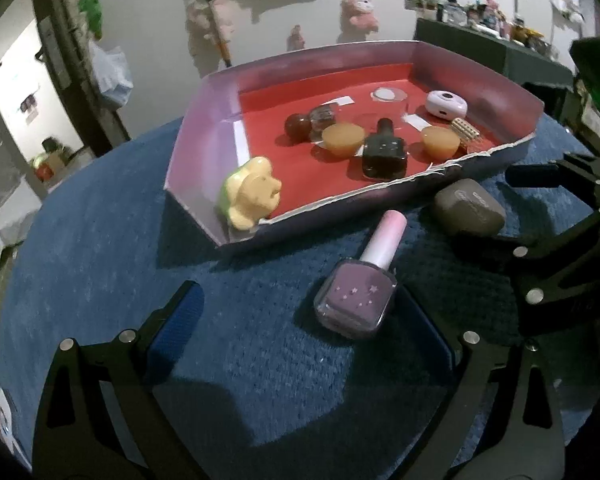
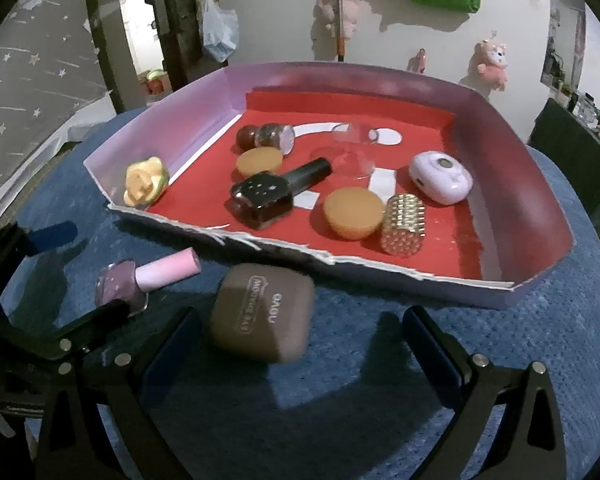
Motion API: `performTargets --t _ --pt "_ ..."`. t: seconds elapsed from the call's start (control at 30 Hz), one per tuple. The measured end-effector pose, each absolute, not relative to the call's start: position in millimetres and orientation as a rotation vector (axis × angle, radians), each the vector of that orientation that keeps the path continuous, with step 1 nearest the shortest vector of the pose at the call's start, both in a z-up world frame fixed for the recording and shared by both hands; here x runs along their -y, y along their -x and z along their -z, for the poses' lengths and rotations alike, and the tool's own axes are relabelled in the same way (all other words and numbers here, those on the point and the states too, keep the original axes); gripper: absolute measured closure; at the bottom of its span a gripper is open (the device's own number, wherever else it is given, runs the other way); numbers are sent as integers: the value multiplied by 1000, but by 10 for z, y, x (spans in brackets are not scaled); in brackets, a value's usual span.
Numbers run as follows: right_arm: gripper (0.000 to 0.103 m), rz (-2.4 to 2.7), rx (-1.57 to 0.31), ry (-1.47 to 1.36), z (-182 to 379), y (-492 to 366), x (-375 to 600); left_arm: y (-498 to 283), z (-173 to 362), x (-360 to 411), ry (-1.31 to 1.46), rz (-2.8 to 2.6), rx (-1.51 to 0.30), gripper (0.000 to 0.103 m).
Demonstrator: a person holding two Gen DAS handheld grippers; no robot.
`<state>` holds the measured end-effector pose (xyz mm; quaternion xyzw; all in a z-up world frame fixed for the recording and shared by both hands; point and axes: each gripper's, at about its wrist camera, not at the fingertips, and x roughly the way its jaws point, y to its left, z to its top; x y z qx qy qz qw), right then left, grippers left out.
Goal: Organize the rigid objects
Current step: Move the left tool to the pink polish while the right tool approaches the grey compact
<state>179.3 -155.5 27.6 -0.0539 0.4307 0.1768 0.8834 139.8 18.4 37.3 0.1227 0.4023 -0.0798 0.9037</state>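
Nail polish (image 1: 356,300), a squat square bottle of lilac colour with small white stars and a long pale pink cap, lies on its side on the blue cloth (image 1: 100,280), just outside the torn front edge of the tray (image 1: 204,128). It sits between the spread fingers of the left gripper (image 1: 312,308), close to the right-hand finger, and neither finger clearly touches it. Beside it lies a brown case (image 2: 264,312) with rounded corners and white lettering, blurred in the right wrist view and lying between the wide-apart fingers of the right gripper (image 2: 300,320), ungrasped. Inside the red-floored tray are a black bottle (image 2: 276,194) on its side, two orange cups (image 2: 354,212), a studded gold cylinder (image 2: 404,224), a pale lilac case (image 2: 440,176) and a yellow flower toy (image 2: 144,180). A clear glass piece (image 2: 354,152) is hard to make out. The left gripper's right-hand finger is mostly in shadow.
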Motion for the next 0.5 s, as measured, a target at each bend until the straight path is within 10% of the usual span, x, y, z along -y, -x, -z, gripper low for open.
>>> performTargets --t 0.23,0.5 --pt "1 -326 -923 151 -226 -1835 1528 -1453 -323 -138 -274 214 -850 16" --pt "14 -345 -921 157 -230 -1849 1556 -1532 -301 -118 -201 312 -898 53"
